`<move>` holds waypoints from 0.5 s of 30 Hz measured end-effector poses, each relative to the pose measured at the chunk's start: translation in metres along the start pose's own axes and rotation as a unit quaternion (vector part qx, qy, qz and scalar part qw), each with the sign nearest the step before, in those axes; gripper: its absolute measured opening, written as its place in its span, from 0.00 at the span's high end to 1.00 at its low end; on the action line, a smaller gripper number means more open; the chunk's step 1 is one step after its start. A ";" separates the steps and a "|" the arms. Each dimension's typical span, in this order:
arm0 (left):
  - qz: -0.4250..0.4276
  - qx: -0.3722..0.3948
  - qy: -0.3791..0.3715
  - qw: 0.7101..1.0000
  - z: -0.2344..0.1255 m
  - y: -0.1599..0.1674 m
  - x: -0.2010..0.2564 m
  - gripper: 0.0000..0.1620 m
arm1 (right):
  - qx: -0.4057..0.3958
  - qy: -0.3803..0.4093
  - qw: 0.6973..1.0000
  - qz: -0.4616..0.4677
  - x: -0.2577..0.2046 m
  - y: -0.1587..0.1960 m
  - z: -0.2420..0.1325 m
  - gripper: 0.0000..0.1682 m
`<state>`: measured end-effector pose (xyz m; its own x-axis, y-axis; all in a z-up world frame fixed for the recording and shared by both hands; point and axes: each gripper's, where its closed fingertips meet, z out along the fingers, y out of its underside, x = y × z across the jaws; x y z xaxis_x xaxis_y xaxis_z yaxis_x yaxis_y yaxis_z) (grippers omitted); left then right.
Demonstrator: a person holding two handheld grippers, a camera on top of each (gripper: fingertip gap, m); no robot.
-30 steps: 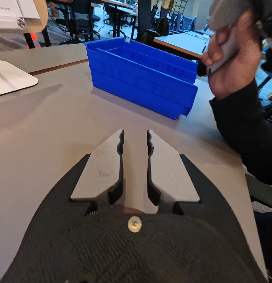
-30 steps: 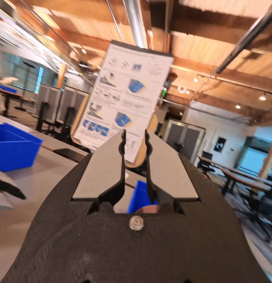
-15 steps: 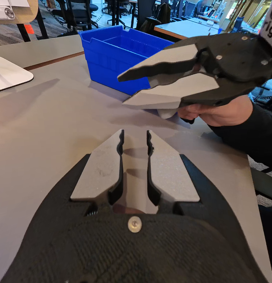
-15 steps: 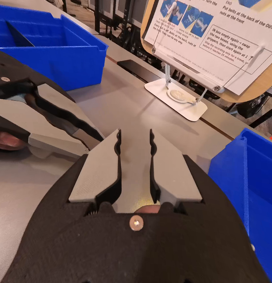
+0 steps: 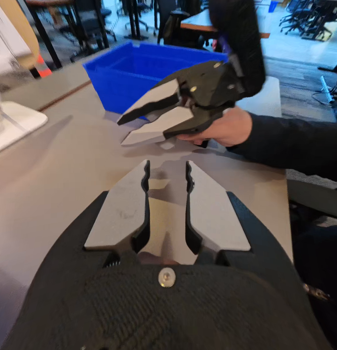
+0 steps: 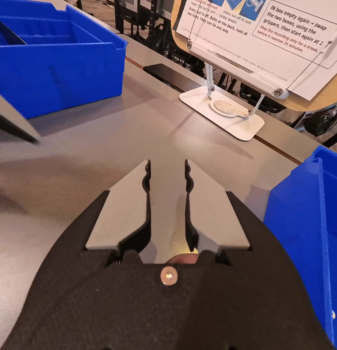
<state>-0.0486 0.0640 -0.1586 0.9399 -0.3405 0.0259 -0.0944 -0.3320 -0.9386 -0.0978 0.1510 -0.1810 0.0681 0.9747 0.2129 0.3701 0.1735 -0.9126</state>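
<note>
Right wrist view, up at one o'clock: a white printed sheet point(image 6: 258, 28) clipped to a tan board on a white stand point(image 6: 239, 128). It carries lines of black print, some red lines, small blue pictures along its top edge and one boxed paragraph at the right. A fine line of tiny print runs along the bottom. Left wrist view, ten o'clock: the same sheet point(image 5: 4, 43) is a white blur, unreadable.
</note>
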 end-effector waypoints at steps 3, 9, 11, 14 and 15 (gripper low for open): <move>0.017 0.002 -0.047 0.999 -0.058 -0.021 -0.007 0.80 | 0.008 -0.003 1.000 0.000 -0.002 -0.004 -0.001 0.81; -0.032 -0.097 -0.170 0.980 -0.191 0.003 -0.097 0.82 | 0.010 0.002 1.000 -0.014 -0.002 -0.004 -0.001 0.81; -0.055 -0.158 -0.164 0.972 -0.208 0.036 -0.112 0.82 | 0.011 0.002 1.000 -0.013 -0.002 -0.004 -0.001 0.81; -0.083 -0.252 -0.152 0.952 -0.208 0.086 -0.128 0.82 | 0.013 -0.007 1.000 -0.009 -0.004 -0.004 0.000 0.81; -0.091 -0.282 -0.145 0.944 -0.205 0.102 -0.131 0.82 | 0.014 -0.008 1.000 -0.008 -0.004 -0.004 0.000 0.81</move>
<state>-0.2485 -0.1052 -0.1869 1.0000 -0.0058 -0.0030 -0.0064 -0.8049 -0.5933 -0.1000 0.1459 -0.1781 0.0480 0.9738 0.2222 0.3456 0.1925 -0.9184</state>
